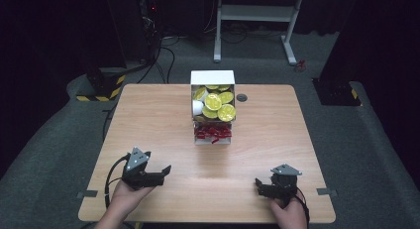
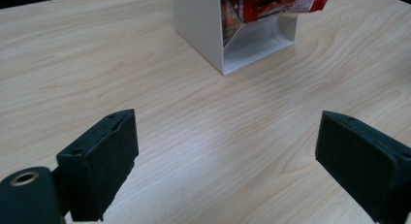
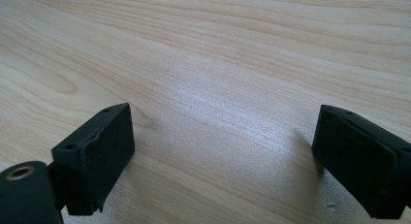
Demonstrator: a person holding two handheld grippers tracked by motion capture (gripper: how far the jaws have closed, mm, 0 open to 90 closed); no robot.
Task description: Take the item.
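On the table (image 1: 148, 110), box (image 1: 212, 77) at the far middle edge, open toward the near side. Inside, cups (image 1: 218, 102) in the far part, packets (image 1: 213, 134) in the near part, spilling at the box's near end. Left gripper (image 1: 163, 173) near the near-left corner, right gripper (image 1: 259, 185) near the near-right corner, well apart, both well short of the box. Beyond the table's far edge, a frame (image 1: 255, 13) on the floor.
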